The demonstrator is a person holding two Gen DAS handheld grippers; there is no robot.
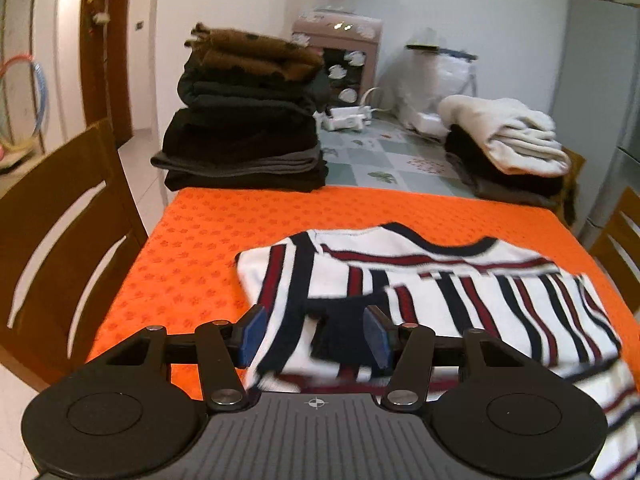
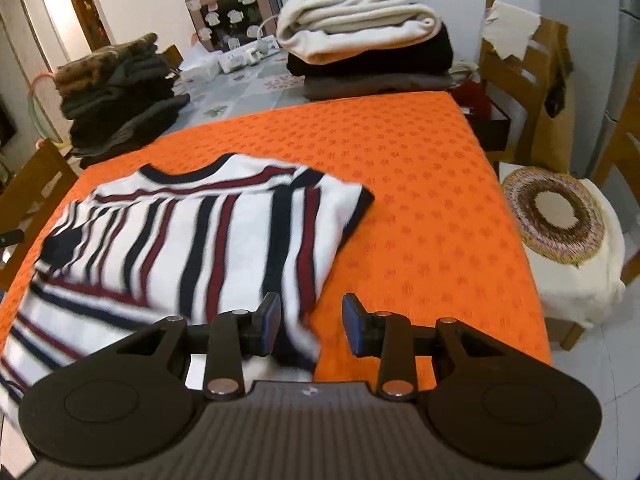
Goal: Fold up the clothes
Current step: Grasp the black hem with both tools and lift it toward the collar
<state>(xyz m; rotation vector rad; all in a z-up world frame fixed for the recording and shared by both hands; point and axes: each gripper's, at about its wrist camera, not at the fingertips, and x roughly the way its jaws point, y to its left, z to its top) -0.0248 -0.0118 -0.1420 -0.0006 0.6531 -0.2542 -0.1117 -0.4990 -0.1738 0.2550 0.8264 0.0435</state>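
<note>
A white shirt (image 1: 440, 292) with navy and dark red stripes lies partly folded on the orange cloth (image 1: 240, 220), its sleeves turned inward. My left gripper (image 1: 315, 332) hovers over the shirt's near left part. Its blue pads stand wide apart, with a dark cuff below the gap and nothing pressed between them. In the right wrist view the same shirt (image 2: 192, 232) fills the left half of the orange cloth (image 2: 420, 200). My right gripper (image 2: 311, 322) is open over the shirt's near right corner. The hem lies under the left pad and bare cloth under the right one.
A tall pile of dark folded clothes (image 1: 244, 120) stands at the back left. A pile topped by a cream sweater (image 1: 508, 136) stands at the back right. Wooden chairs (image 1: 60, 220) flank the table. A stool with a round woven mat (image 2: 554, 220) sits to the right.
</note>
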